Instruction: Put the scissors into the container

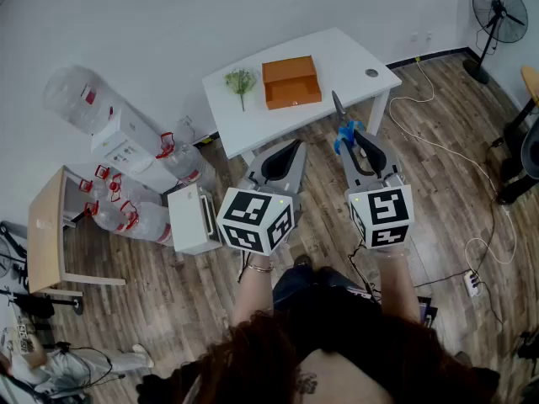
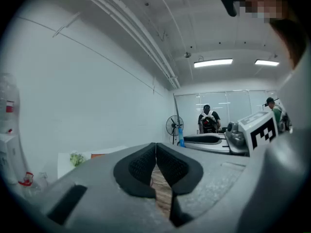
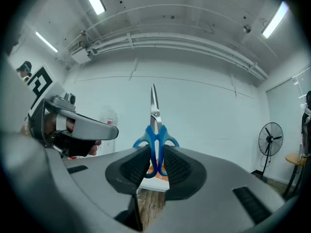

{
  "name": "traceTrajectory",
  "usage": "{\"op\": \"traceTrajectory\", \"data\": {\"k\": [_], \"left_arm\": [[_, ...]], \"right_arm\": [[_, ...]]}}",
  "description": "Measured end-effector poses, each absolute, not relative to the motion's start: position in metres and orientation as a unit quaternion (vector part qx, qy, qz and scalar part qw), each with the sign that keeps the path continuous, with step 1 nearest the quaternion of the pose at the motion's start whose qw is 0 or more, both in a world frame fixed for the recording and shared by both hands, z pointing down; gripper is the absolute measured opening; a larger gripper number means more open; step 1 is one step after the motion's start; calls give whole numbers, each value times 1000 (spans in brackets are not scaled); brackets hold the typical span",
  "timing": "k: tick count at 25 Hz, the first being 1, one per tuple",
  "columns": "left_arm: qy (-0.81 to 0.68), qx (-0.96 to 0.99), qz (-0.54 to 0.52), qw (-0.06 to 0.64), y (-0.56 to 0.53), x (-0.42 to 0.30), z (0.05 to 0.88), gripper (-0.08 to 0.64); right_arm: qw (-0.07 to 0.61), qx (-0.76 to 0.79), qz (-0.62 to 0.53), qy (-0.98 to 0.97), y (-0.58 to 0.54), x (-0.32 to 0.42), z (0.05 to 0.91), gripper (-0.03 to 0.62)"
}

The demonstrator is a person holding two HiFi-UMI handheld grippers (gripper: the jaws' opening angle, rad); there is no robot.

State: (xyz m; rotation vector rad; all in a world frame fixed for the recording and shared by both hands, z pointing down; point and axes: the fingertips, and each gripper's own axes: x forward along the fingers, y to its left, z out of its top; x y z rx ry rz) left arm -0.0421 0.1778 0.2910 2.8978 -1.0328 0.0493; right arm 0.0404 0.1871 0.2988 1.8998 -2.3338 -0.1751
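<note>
Blue-handled scissors [image 1: 344,130] stand with their blades pointing away from me, and my right gripper [image 1: 355,139] is shut on the handles. In the right gripper view the scissors [image 3: 155,130] rise upright from between the two pads, blades closed. My left gripper [image 1: 292,146] is level with it on the left, shut with nothing in it, and its pads [image 2: 146,164] meet at the tips. The orange container [image 1: 291,81], an open box, sits on the white table [image 1: 345,57] ahead of both grippers. Both grippers hang over the wooden floor, short of the table's near edge.
A green sprig [image 1: 241,81] lies left of the container and a small dark disc [image 1: 371,72] sits near the table's right end. Water bottles [image 1: 80,98] and a white cabinet [image 1: 192,218] stand at the left. A fan [image 1: 498,11] and floor cables [image 1: 472,171] are at the right.
</note>
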Motion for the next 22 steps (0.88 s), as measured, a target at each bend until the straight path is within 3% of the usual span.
{"op": "traceTrajectory", "data": {"k": [6,22], "left_arm": [[-347,937,20,37,181,-31,294,17],[-349,936,24,37,137,-4,300,17]], "right_arm": [[34,631,-60,-772,190,56,297,80],[54,628,-58,-774,150,80,318,80]]}}
